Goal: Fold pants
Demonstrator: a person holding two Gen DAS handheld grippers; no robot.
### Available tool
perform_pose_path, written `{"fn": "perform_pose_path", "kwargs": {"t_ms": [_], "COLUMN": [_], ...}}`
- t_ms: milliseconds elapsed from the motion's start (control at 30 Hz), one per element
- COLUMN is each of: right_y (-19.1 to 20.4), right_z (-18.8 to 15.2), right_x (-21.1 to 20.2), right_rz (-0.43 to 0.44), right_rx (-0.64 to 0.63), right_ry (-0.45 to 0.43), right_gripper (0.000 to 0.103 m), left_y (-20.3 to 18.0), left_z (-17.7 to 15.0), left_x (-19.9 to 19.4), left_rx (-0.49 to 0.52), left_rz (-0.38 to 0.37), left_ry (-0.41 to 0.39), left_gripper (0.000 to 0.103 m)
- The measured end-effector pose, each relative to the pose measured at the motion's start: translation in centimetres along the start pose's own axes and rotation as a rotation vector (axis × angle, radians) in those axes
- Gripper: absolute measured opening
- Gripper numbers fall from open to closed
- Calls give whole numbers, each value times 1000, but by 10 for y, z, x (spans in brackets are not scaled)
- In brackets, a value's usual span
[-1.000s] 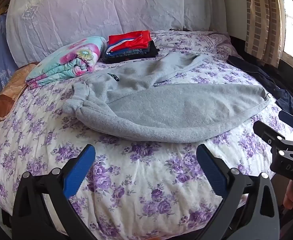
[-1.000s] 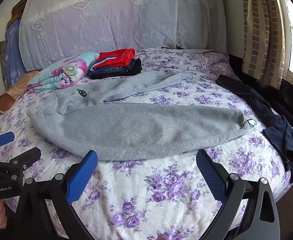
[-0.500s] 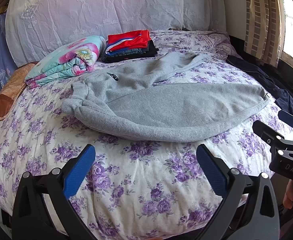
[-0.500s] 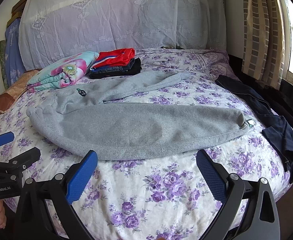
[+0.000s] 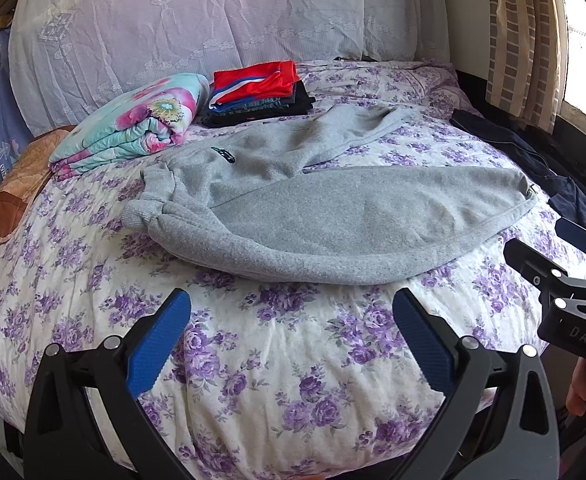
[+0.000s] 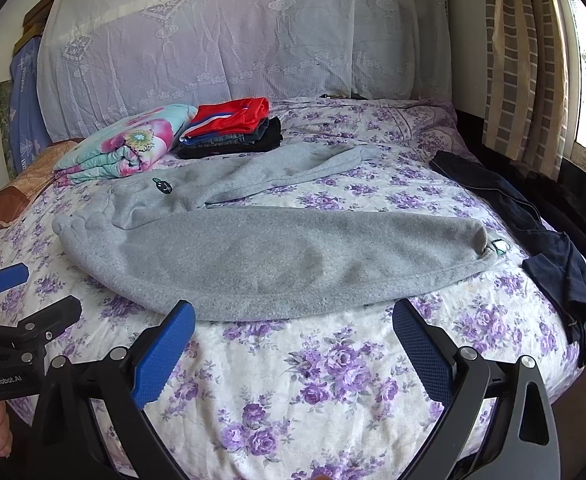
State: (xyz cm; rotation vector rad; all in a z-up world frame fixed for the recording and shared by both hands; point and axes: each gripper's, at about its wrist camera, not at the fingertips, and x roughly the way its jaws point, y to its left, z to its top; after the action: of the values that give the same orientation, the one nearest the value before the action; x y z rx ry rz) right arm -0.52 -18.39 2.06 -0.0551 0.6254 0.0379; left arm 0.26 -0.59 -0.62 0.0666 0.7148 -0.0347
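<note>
Here grey pants [image 6: 277,256] mid-bed [image 6: 333,380]; near hem just beyond spread right gripper [image 6: 293,328].

The setting was a home bedroom: a bed [image 5: 293,360] under a purple floral quilt, a lace-draped headboard [image 6: 229,40], a folded blanket [image 5: 133,132], stacked folded clothes [image 6: 233,128], and window curtains [image 6: 521,60].

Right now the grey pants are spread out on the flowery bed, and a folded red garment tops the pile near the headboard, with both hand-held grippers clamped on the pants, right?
Not quite. The grey pants lie spread and the red garment tops the pile, but both wrist views show the left hand-held gripper and the right hand-held gripper open, holding nothing.
</note>
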Motion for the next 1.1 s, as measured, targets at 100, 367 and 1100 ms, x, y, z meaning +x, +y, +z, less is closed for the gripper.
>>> {"fn": "perform_pose_path", "kwargs": {"t_ms": [100, 367, 1100], "right_y": [0, 1, 0], "right_z": [0, 0, 0], "right_x": [1, 0, 0], "right_rz": [0, -1, -2], "right_rx": [0, 0, 1], "right_ry": [0, -1, -2], "right_gripper": [100, 100, 100], "left_y": [-1, -6, -8], "left_z": [0, 1, 1], "left_x": [0, 0, -3], "left_rx": [0, 0, 3], "left_rz": [1, -7, -15], "left_ry": [0, 1, 5], "left_gripper": [99, 99, 99]}}
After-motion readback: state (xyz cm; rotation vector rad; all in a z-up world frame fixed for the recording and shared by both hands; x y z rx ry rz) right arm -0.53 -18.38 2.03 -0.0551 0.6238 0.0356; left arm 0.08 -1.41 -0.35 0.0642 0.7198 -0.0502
